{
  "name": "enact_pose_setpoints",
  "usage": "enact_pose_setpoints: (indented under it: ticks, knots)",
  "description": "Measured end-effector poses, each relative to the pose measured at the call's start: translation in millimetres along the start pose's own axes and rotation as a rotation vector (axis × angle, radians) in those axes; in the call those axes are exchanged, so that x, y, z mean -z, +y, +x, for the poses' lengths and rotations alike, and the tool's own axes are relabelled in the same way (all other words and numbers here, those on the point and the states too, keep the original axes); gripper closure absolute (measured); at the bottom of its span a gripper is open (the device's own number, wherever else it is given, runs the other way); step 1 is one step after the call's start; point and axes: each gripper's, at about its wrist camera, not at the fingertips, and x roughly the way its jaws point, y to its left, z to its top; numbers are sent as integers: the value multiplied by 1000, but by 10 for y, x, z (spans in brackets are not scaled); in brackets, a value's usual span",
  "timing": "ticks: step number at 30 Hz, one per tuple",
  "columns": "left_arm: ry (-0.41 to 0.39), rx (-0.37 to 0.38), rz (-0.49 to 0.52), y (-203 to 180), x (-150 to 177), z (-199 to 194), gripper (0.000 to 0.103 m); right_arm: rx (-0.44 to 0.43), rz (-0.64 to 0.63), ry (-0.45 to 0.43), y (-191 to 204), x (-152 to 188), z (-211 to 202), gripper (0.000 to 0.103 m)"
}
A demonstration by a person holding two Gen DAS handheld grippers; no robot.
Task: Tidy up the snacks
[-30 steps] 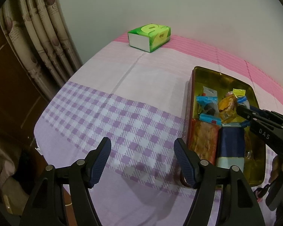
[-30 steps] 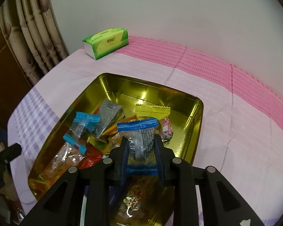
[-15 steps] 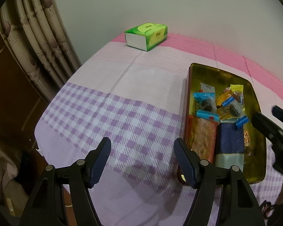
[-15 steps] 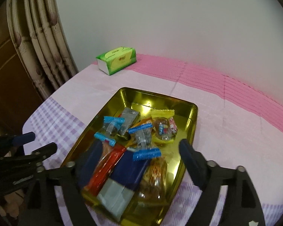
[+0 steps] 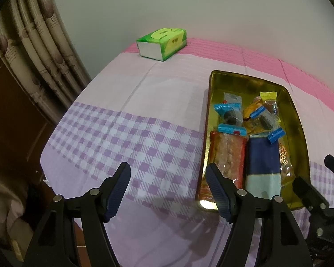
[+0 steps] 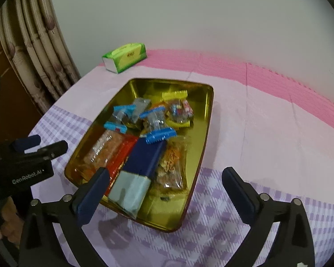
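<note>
Released since the earlier frame, blue-ended candy (image 6: 158,126) is left in gold tin (image 6: 208,120) | right gripper (image 6: 164,189) pulled back, jaws opening, empty | left gripper (image 5: 168,189) half-open, empty, over tablecloth (image 5: 127,138), kept clear.

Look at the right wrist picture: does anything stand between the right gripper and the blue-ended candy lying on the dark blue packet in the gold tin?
Nothing visible does. The right gripper hangs over the near end of the gold tin, its jaws opening with nothing between them. The blue-ended candy lies uncovered on top of the dark blue packet; only that packet's near end lies below the path.
</note>
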Motion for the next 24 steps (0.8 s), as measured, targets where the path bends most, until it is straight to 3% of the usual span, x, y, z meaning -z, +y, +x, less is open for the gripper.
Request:
enact_pose_setpoints:
  ticks: [24]
  knots:
    - [2, 9, 30, -92, 12, -5, 33, 12, -27, 33, 113, 79, 53, 2]
